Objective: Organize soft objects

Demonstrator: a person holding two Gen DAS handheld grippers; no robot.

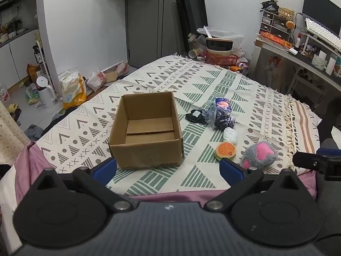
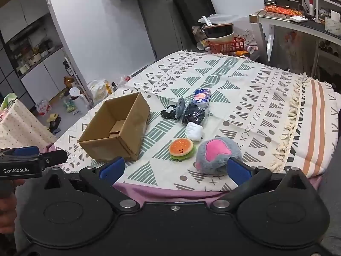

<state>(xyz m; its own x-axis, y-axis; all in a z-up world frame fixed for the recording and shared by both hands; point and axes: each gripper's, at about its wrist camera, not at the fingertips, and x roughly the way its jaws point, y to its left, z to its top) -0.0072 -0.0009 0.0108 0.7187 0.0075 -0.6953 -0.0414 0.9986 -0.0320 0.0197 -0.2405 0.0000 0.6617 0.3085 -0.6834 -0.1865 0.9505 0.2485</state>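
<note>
Patterned bedspread (image 1: 213,81): 1 open cardboard box (image 1: 147,130), empty; beside it burger plush (image 2: 181,148), grey-pink plush (image 2: 217,153), white roll (image 2: 193,131). Left gripper (image 1: 168,168), right gripper (image 2: 175,168): jaws apart, holding nothing.

My left gripper (image 1: 168,168) has a grey ribbed housing with a small light mark at its top centre. Two round black discs flank the housing. Black link arms run from silver pivot pins to two blue fingers (image 1: 105,168). Small silver screws sit at the outer joints.

My right gripper (image 2: 175,168) has the same layout: black housing, one centre screw, two black discs, silver pins, black links, blue fingers (image 2: 238,170).

From the right view, the left unit's side is black with white "GenRobot.AI" lettering, a blue part above, and one screw near its tip.
</note>
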